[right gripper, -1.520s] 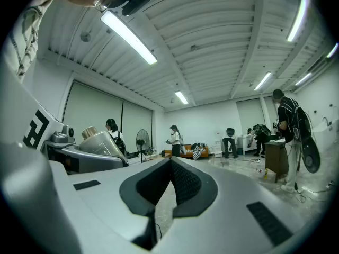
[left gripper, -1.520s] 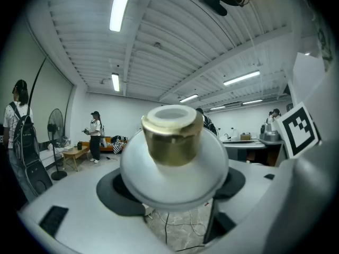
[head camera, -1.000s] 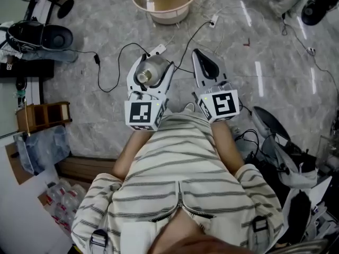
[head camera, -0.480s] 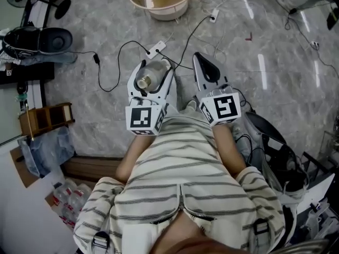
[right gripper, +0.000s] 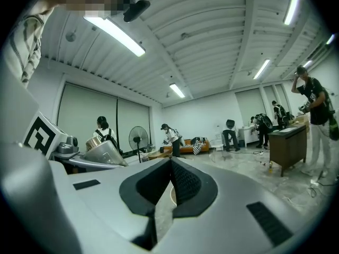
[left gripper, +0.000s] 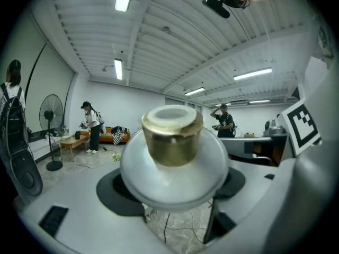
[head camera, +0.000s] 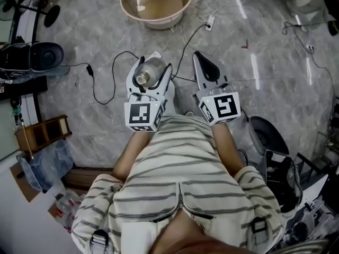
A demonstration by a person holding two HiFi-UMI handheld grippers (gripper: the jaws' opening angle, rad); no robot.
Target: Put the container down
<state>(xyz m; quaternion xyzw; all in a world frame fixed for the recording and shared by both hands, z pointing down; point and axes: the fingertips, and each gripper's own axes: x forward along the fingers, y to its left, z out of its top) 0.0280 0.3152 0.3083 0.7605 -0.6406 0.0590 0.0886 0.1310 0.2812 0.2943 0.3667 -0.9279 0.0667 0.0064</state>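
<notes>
One container (head camera: 152, 71) sits clamped between the jaws of the left tongs (head camera: 154, 62).

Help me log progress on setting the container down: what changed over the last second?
The person stepped forward: the floor slid back beneath both hand-held grippers and the basin drew nearer. Nothing was taken or released. The left hand-held gripper still clamps the container; the right hand-held gripper stays shut, empty.
</notes>
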